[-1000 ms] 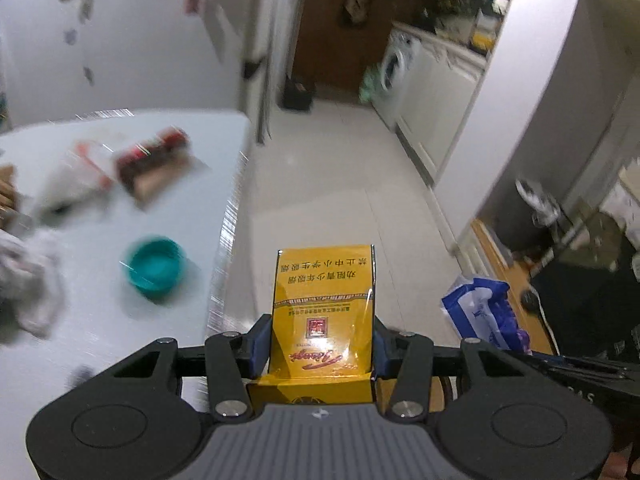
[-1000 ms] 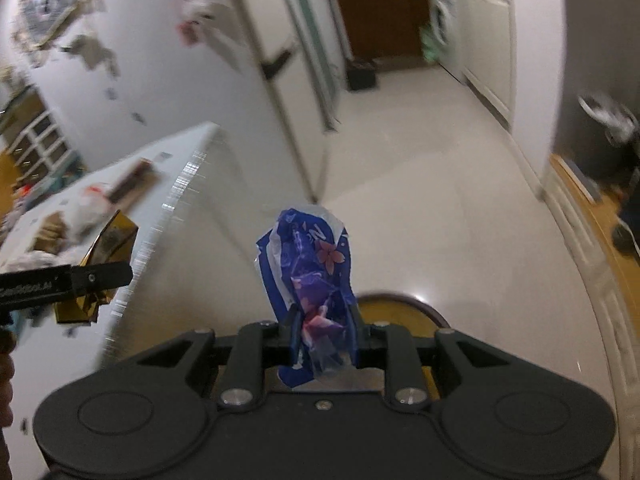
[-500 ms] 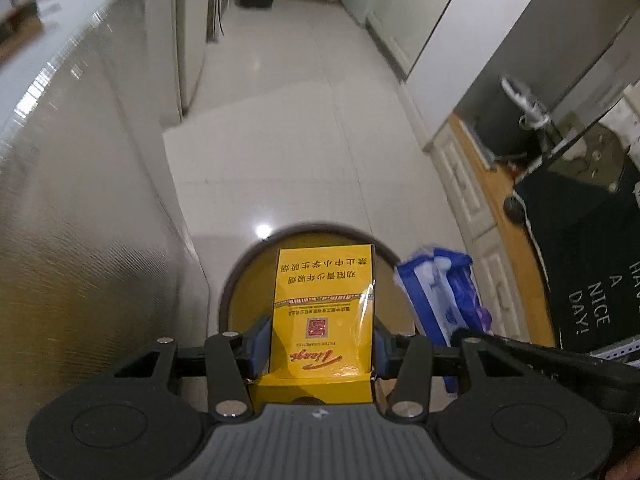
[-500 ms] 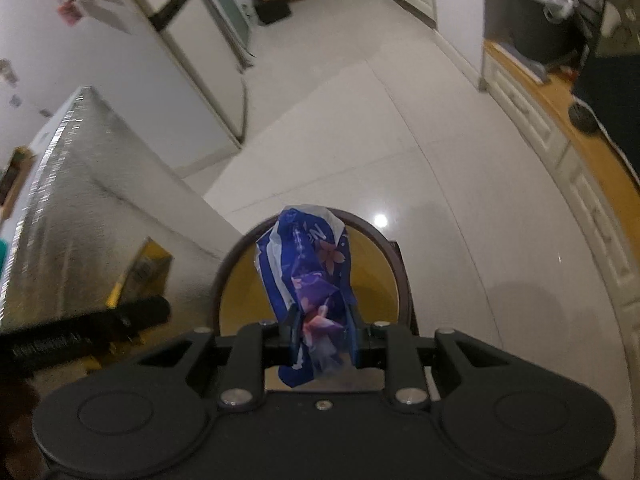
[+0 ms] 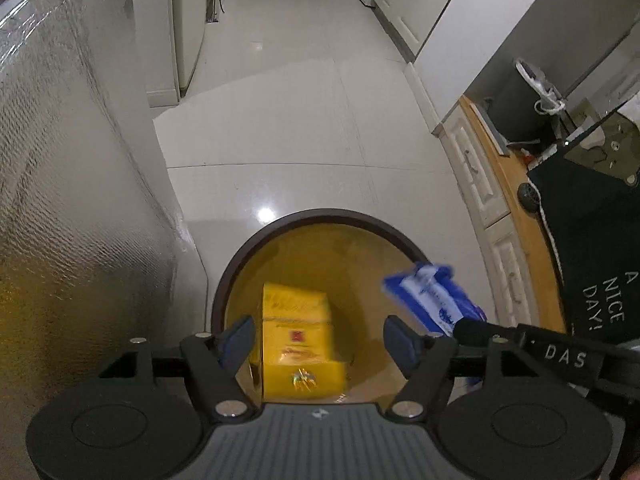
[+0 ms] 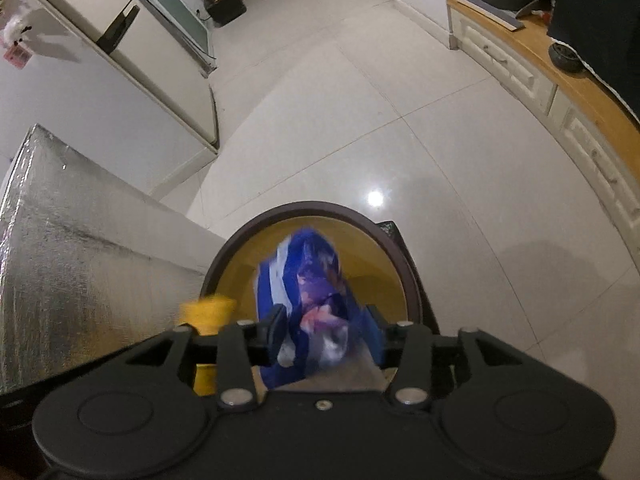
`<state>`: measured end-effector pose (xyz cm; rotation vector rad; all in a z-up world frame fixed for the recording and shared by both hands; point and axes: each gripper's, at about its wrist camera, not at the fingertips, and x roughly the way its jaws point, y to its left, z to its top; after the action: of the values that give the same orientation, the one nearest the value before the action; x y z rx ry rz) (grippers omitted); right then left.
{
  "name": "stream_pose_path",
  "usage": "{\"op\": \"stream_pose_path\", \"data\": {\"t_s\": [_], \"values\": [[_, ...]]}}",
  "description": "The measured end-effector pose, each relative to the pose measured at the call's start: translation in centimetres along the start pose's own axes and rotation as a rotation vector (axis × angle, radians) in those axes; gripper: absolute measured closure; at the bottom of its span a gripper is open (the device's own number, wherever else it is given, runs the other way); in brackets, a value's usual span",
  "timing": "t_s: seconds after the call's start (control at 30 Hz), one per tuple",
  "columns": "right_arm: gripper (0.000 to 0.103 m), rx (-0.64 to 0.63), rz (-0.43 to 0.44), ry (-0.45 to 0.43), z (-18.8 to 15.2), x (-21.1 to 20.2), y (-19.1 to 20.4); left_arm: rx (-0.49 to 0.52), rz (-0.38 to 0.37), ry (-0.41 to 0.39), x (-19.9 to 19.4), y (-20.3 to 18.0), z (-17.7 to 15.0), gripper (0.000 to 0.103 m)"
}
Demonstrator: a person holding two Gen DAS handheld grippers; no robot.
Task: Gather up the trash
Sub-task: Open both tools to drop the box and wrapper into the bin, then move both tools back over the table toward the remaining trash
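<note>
A pale tiled kitchen floor [image 5: 304, 128] fills both views, with a foil-wrapped table side [image 5: 80, 184] on the left and a round, dark-rimmed trash bin [image 5: 320, 216] with a yellow interior standing just beside it.

At the left, the left gripper [image 5: 318, 334] is held steeply downward over the bin mouth, evidently so that whatever is let go falls inside. Its jaws have just been opening and now stand apart, clear of the yellow cigarette pack [image 5: 298, 344], which is seen blurred between and below them, inside the bin's rim and apparently dropping.

Further right, the right gripper [image 6: 326, 330] is also aimed down over the same bin [image 6: 412, 280]. Its jaws have just been opening as well; the crumpled blue floral wrapper [image 6: 308, 280] is blurred between them, the pads no longer appear to press on it, and it seems to be slipping free. From the left wrist view, that wrapper [image 5: 434, 300] is seen at the bin's right rim, so a fall outside the bin cannot be ruled out.
</note>
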<state>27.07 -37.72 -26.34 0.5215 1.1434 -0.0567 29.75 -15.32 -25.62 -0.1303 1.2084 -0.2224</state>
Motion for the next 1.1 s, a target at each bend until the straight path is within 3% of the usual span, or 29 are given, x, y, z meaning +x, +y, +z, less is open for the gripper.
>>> {"op": "stream_pose_path", "data": {"t_s": [0.2,0.27,0.33,0.63,0.97,1.1], "values": [[0.055,-0.006,0.004,0.013,-0.2,-0.3,-0.3,-0.004,0.017,0.008,-1.0,0.6,-0.4,0.031],[0.051,-0.015,0.004,0.007,-0.2,-0.8,-0.2,-0.005,0.018,0.002,-1.6,0.6,-0.5,0.031],[0.039,-0.021,0.008,-0.007,-0.2,-1.5,-0.2,-0.002,0.019,-0.008,-2.4,0.8,-0.6,0.030],[0.030,-0.058,0.025,-0.038,-0.2,-4.3,0.7,0.005,0.036,-0.048,-5.7,1.2,-1.0,0.029],[0.008,-0.205,-0.010,-0.039,-1.4,-7.2,1.8,0.031,0.065,-0.051,-8.2,1.4,-1.5,0.015],[0.000,-0.223,-0.026,-0.046,-2.0,-8.3,1.5,0.040,0.075,-0.061,-8.9,1.0,-2.1,0.001]]}}
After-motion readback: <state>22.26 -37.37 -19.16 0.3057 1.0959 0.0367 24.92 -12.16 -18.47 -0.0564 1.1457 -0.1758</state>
